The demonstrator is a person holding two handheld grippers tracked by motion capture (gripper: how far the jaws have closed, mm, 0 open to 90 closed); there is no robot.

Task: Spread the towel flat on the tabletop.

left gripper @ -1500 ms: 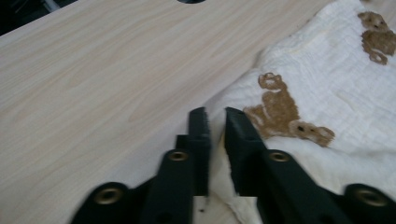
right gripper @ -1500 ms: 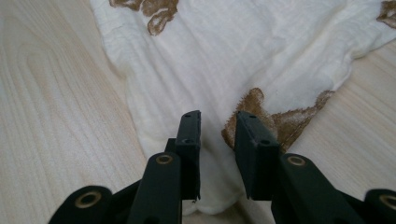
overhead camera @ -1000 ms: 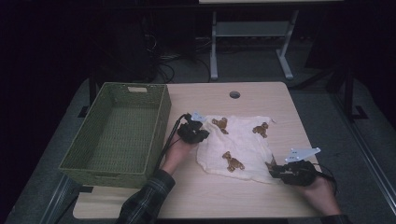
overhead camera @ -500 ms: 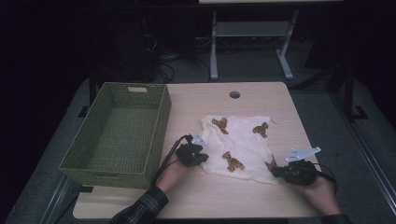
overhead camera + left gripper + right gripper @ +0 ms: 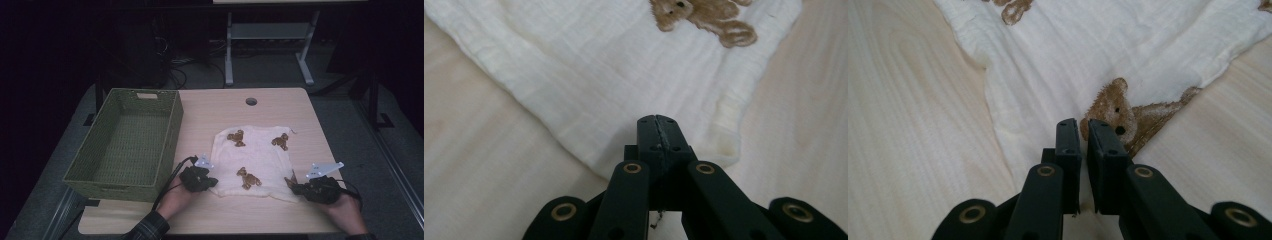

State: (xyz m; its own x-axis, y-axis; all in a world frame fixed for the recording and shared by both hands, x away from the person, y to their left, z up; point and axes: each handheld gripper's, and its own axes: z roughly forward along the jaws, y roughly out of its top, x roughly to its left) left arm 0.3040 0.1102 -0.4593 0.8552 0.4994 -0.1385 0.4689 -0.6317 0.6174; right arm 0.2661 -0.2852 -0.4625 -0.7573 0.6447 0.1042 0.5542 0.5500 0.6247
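Observation:
A white cloth [image 5: 255,150] printed with brown teddy bears lies spread flat on the pale wooden table [image 5: 210,110]. My left gripper [image 5: 214,182] rests at the cloth's near left corner. In the left gripper view its jaws [image 5: 658,122] are pressed fully together, with their tips over the cloth [image 5: 599,75] just inside that corner. My right gripper [image 5: 293,186] is at the near right corner. In the right gripper view its jaws [image 5: 1084,127] stand a narrow slit apart with the cloth [image 5: 1098,50] pinched between them beside a bear's head.
A green woven basket [image 5: 172,125] stands along the table's left side, close to my left hand. A round cable hole [image 5: 251,101] sits near the far edge. Bare tabletop lies beyond and to the right of the cloth. The floor around is dark.
My left gripper has travelled from the cloth's far left corner down its left edge to the near left corner. The right gripper has stayed put.

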